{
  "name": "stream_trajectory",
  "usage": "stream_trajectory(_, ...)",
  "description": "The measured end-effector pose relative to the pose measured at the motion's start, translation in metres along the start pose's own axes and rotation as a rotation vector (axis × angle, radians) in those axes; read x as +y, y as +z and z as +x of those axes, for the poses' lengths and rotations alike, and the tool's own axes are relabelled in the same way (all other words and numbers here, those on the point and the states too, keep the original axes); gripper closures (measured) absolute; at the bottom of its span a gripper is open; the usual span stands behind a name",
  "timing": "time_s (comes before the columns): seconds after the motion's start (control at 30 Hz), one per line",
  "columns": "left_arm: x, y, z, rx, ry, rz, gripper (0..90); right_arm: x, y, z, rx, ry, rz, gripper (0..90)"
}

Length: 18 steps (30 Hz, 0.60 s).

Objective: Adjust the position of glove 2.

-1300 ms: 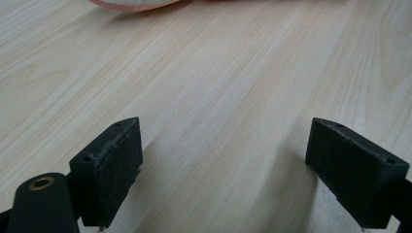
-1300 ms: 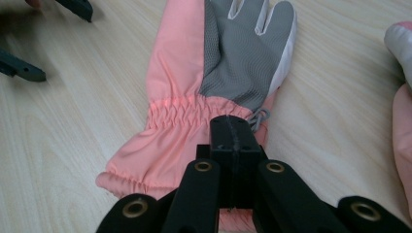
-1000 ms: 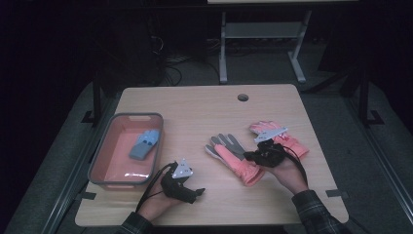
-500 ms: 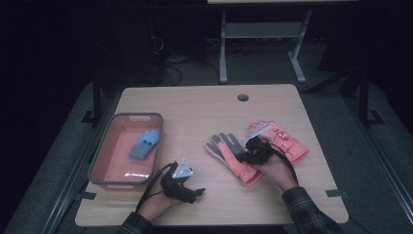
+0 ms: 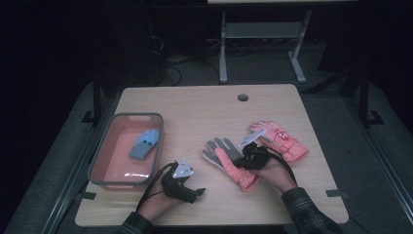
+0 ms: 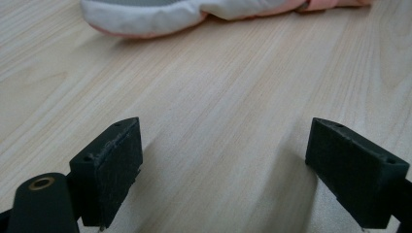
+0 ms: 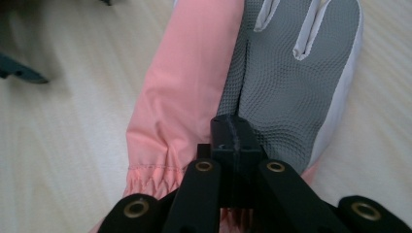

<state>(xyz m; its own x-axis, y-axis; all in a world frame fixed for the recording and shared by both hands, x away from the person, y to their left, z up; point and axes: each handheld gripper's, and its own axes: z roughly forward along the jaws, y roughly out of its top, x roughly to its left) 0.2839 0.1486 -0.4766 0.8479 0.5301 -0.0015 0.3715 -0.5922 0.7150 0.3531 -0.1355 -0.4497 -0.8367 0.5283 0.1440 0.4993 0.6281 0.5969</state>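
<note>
You're pinching the near glove [image 7: 194, 97] at its palm with your right gripper [image 5: 252, 157], jaws clamped tight, likely heading for the tub [image 5: 104, 151] at 9 o'clock. Your left gripper [image 5: 181, 181] is idling wide open, holding nothing, at 7 o'clock.

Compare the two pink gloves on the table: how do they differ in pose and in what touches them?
The nearer pink glove lies palm up, grey grip side showing; the farther pink glove shows its pink back. The right gripper sits shut over the nearer glove, while the farther one lies free beside it. Both are pink and rest flat on the table.
</note>
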Motion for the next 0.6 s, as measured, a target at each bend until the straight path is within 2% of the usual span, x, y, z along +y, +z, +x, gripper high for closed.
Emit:
stream_trajectory(0.27, 0.000, 0.000, 0.000, 0.000, -0.001, 0.000, 12.5, -0.005, 0.000, 0.019, 0.062, -0.030, 0.002, 90.0)
stream_trajectory(0.6, 0.000, 0.000, 0.000, 0.000, 0.002, 0.001, 12.5, -0.008, 0.002, 0.040, 0.104, -0.091, 0.015, 90.0)
